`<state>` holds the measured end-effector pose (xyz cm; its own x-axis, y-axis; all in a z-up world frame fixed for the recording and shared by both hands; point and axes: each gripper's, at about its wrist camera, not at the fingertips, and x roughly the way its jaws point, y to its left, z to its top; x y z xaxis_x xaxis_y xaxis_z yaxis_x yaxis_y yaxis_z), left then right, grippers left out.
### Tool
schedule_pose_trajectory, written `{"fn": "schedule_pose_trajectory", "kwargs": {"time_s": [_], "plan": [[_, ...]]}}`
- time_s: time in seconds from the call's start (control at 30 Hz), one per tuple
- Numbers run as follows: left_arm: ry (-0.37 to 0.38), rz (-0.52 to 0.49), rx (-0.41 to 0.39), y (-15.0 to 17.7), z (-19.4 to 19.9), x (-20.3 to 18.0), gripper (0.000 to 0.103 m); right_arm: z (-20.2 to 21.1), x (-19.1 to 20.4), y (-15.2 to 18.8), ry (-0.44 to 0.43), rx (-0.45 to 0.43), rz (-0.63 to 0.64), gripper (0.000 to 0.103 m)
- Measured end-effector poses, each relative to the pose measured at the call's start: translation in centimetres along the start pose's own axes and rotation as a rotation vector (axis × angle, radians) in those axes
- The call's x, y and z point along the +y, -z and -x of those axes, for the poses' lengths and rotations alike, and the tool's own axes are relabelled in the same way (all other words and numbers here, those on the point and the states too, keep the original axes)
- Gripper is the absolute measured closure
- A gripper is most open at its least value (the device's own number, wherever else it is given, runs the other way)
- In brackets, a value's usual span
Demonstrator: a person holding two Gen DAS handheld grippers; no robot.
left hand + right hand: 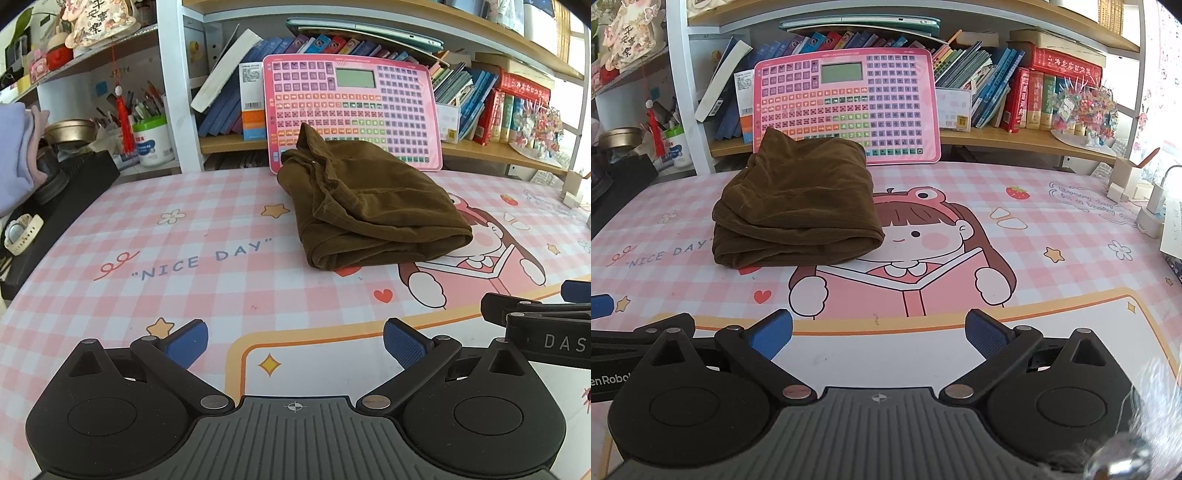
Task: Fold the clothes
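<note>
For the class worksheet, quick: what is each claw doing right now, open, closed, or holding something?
Left claw: open, holding nothing.
Right claw: open, holding nothing; the brown garment lies folded on the mat, untouched.

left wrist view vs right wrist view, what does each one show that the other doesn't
Only the left wrist view shows the watch on the black box and the purple cloth at the left edge. Only the right wrist view shows the chargers and the flower ornament. Both show the folded brown garment on the pink mat, the pink keyboard toy, and both open grippers, left and right.
</note>
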<state>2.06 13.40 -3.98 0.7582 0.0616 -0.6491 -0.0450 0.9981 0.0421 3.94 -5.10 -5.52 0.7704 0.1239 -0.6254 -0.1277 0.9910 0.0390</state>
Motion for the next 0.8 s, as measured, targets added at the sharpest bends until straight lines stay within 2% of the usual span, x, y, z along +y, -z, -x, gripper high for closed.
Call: {"fn": "schedule_pose_trajectory", "kwargs": {"time_s": [0.8], "plan": [[0.020, -0.003, -0.012, 0.04, 0.12, -0.01, 0.000, -0.18, -0.03, 0.03, 0.008, 0.005, -0.004, 0.002]]}}
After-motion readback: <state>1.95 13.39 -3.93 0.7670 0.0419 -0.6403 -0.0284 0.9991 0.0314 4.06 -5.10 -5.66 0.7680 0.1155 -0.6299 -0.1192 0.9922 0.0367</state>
